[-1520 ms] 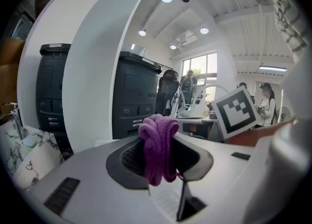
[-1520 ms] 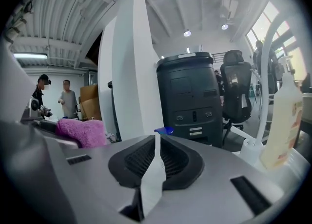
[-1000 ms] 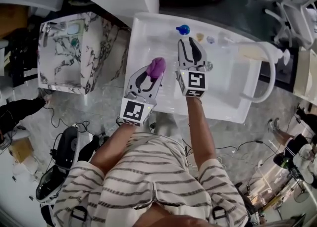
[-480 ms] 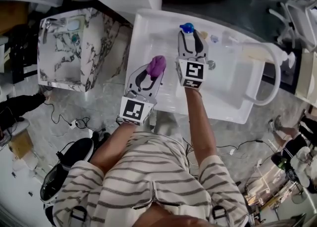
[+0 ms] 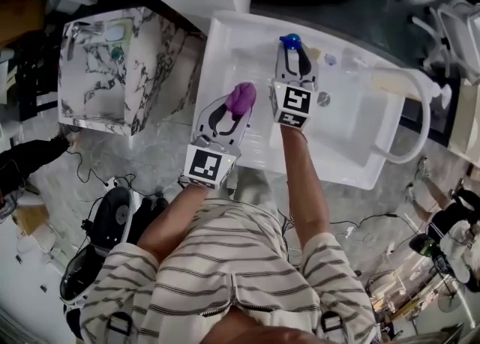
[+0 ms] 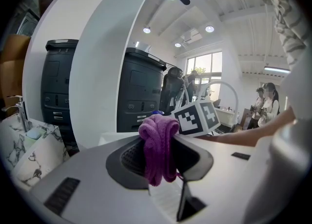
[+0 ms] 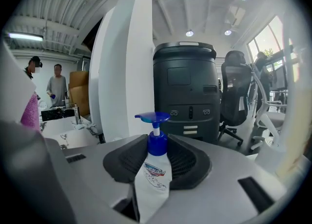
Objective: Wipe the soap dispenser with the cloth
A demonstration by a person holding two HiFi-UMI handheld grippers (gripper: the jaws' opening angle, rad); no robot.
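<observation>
Purple cloth (image 6: 158, 142): bunched, clamped between the jaws of the left gripper (image 5: 234, 110).
Soap dispenser (image 7: 153, 169): upright, blue pump, at far edge of white basin (image 5: 360, 148).
Right gripper (image 5: 294, 61): jaws just closing, pads gripping the dispenser body.

Soap dispenser (image 5: 289, 40) in right tool (image 5: 294, 54); cloth (image 5: 241, 98) in left tool (image 5: 240, 107), just left.

The left hand-held gripper (image 6: 158, 157) pinches a bunched purple cloth (image 6: 158, 147) between its jaws.
</observation>
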